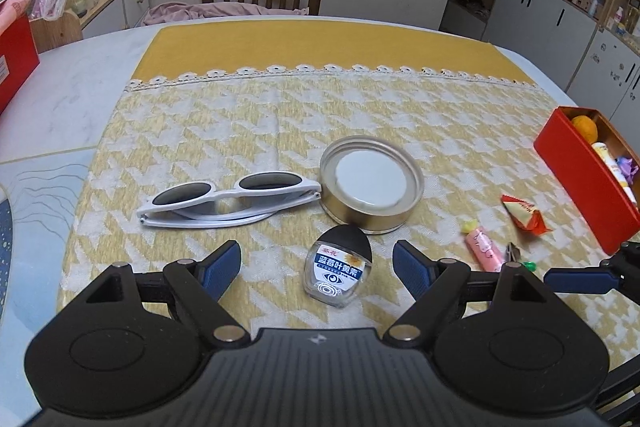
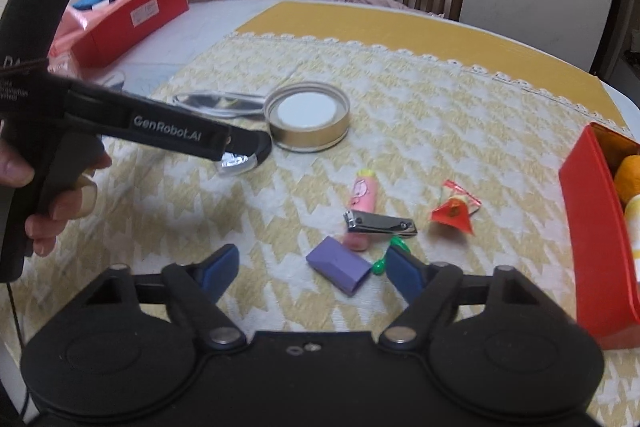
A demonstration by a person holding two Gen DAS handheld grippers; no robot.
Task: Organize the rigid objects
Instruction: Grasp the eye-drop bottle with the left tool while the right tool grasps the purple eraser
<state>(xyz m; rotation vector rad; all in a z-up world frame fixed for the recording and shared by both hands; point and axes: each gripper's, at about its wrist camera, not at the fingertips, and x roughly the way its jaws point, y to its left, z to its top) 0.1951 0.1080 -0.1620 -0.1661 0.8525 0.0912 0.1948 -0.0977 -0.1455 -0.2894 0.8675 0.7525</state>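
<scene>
Hovering over the cloth (image 1: 420, 115), the left gripper (image 1: 317, 261) is spread wide around a small bottle (image 1: 335, 273), gripping nothing. The right gripper (image 2: 312, 267) also gapes, a purple box (image 2: 339, 269) lying between its fingers. Sunglasses (image 1: 228, 199) touch the tin lid (image 1: 371, 185); a red bin (image 2: 592, 247) stands right.

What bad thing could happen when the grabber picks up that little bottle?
The little bottle lies flat between the open left gripper fingers, so it might slip or roll as they close. It also lies close to the round tin lid and sunglasses, which could get bumped. On the other side, the open right gripper hovers over the purple box, with the nail clipper crowded beside it, so it might grab both.
</scene>
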